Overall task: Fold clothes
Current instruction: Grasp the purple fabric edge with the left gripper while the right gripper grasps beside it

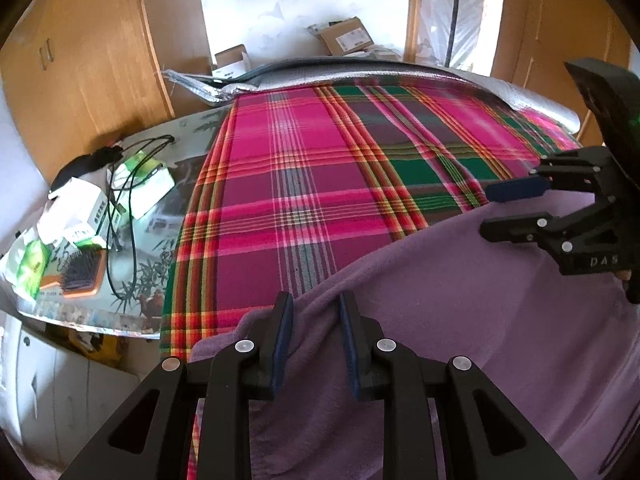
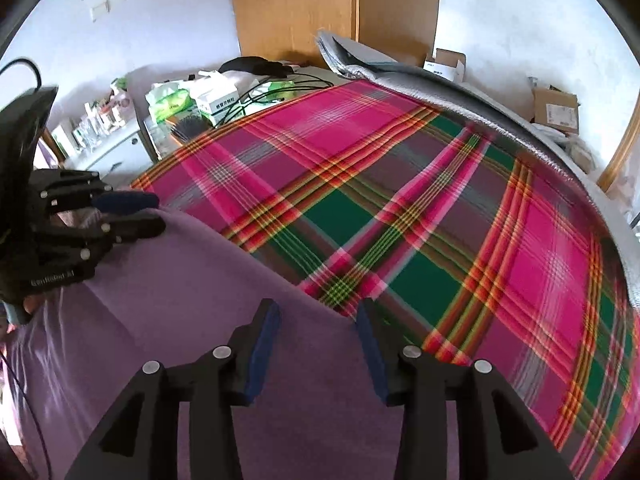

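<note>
"DAS" on right tongs [image 1: 490,210]; "GenRobot.AI" on left tongs [image 2: 154,214].

Both wrist cameras sit just behind their tongs, angled down, close over the purple garment [image 1: 460,320]. Shared ahead: the plaid bedspread [image 2: 400,200]; each view catches the other tongs sideways.

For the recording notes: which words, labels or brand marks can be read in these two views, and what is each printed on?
"DAS": on the right gripper body, cut off at the frame edge.
"GenRobot.AI", blurred, likely reading: on the left gripper body.
White box: dark characters, too blurred to read.
Cardboard box: white shipping label, too small to read.
Green packet: print unreadable.
</note>
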A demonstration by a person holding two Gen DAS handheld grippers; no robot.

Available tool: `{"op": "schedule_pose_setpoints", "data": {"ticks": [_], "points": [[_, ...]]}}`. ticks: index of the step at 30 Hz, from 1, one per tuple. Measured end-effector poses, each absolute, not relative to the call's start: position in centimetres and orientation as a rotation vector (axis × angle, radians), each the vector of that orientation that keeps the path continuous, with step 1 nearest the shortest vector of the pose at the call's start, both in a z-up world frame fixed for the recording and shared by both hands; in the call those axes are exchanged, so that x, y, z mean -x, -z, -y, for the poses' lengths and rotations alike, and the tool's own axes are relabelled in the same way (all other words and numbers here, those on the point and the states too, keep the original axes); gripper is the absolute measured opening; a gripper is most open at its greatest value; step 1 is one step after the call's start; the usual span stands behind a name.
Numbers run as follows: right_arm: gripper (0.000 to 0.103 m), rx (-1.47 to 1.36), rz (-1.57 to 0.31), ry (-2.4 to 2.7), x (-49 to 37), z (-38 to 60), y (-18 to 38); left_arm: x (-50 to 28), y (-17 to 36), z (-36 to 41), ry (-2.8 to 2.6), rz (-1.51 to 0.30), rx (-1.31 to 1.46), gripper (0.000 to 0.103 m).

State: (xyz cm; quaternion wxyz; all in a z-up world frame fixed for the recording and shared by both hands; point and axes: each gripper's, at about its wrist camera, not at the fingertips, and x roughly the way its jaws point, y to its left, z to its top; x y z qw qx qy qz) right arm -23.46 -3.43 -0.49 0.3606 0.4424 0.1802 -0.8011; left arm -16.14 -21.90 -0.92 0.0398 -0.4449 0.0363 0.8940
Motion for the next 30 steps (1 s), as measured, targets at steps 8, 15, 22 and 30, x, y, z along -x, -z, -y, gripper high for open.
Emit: {"op": "schedule_pose_setpoints", "data": {"ticks": [8, 15, 22, 30], "points": [[0.04, -1.141, -0.45, 2.082, 23.2, 3.5, 0.6, 16.2, 0.9, 22.1, -2.739, -0.096, 1.355, 0.023], [0.009, -1.147, -0.421, 2.057, 22.7, 3.6, 0.5, 16.2, 0.8, 22.3, -2.736, -0.079, 1.343, 0.005], [0.004, -1.126, -0.416, 2.1, 21.7, 3.3, -0.1, 15.9, 0.2, 22.8, -2.763, -0.015, 1.294, 0.004], [0.004, -1.059, -0.352, 2.157, 19.7, 2.5, -2.8, 14.6, -1.4, 22.7, -2.798, -0.01, 1.219, 0.003]]}}
